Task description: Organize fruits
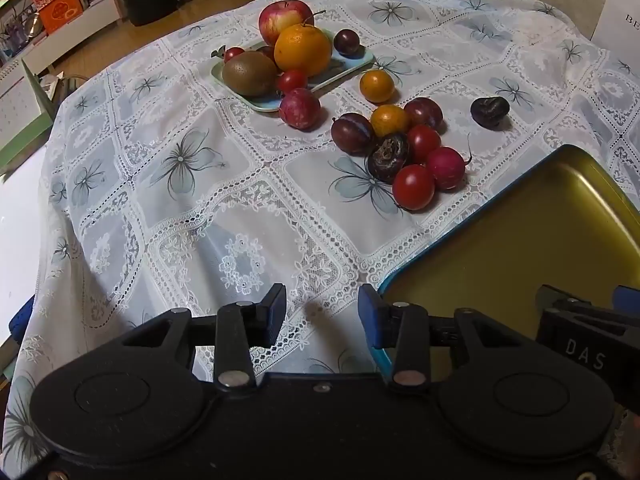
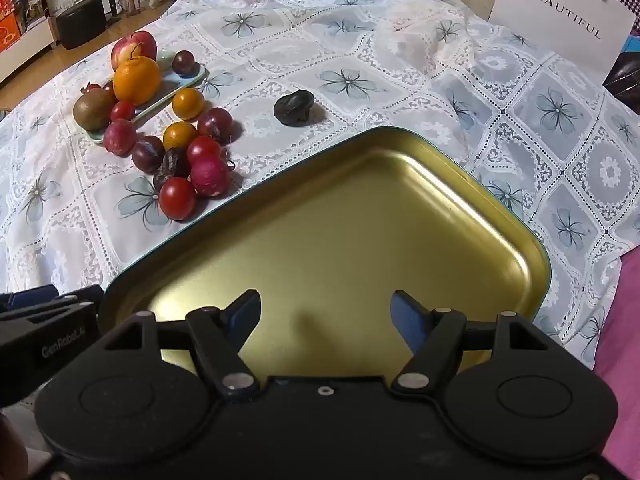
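Observation:
A pale green tray (image 1: 352,67) (image 2: 200,74) at the far side holds an apple (image 1: 282,18), an orange (image 1: 303,49), a kiwi (image 1: 249,73) and small fruits. A loose pile of small fruits lies on the cloth, with a red tomato (image 1: 413,187) (image 2: 177,198) nearest. A lone dark fruit (image 1: 489,110) (image 2: 294,107) sits apart. An empty gold tin tray (image 1: 520,240) (image 2: 340,240) lies near me. My left gripper (image 1: 322,316) is open and empty above the cloth, left of the gold tray. My right gripper (image 2: 325,320) is open and empty over the gold tray.
A white lace tablecloth with flower prints (image 1: 200,184) (image 2: 400,60) covers the table. A white "BEAUTIFUL" bag (image 2: 560,16) stands at the far right. A pink cloth (image 2: 624,320) lies at the right edge. Floor and furniture show beyond the table's far left.

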Action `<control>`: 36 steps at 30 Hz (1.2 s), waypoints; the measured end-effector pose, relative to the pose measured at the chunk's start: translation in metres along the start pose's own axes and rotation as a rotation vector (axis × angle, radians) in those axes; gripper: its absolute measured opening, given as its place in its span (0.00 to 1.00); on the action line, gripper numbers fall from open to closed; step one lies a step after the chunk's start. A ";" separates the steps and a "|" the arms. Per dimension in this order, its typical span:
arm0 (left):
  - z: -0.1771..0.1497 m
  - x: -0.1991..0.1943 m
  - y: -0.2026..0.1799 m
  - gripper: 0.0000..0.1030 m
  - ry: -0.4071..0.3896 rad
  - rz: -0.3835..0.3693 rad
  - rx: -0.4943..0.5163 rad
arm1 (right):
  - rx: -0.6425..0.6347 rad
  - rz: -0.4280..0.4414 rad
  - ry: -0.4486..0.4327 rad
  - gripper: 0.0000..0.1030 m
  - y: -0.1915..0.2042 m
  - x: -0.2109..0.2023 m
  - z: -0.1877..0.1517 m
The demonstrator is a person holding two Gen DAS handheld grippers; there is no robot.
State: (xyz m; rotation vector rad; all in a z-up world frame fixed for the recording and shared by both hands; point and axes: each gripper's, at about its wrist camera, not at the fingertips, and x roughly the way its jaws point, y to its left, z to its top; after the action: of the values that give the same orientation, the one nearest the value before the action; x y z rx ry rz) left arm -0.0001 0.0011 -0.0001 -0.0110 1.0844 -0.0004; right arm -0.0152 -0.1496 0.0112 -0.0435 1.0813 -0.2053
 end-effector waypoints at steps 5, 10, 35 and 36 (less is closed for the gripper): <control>-0.001 -0.001 0.004 0.48 0.000 -0.002 0.005 | 0.000 -0.001 0.003 0.73 0.001 0.000 0.003; -0.003 0.001 0.002 0.48 0.005 0.009 0.004 | 0.003 -0.001 0.001 0.73 -0.001 0.001 -0.002; -0.002 0.005 -0.001 0.48 0.024 0.022 0.006 | -0.007 -0.012 0.013 0.73 0.000 0.001 0.000; -0.002 0.005 -0.001 0.48 0.025 0.023 0.006 | -0.007 -0.012 0.014 0.73 0.000 0.001 0.000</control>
State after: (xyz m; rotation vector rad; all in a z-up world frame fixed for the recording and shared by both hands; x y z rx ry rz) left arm 0.0009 -0.0002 -0.0056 0.0068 1.1094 0.0169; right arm -0.0149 -0.1497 0.0107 -0.0551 1.0957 -0.2127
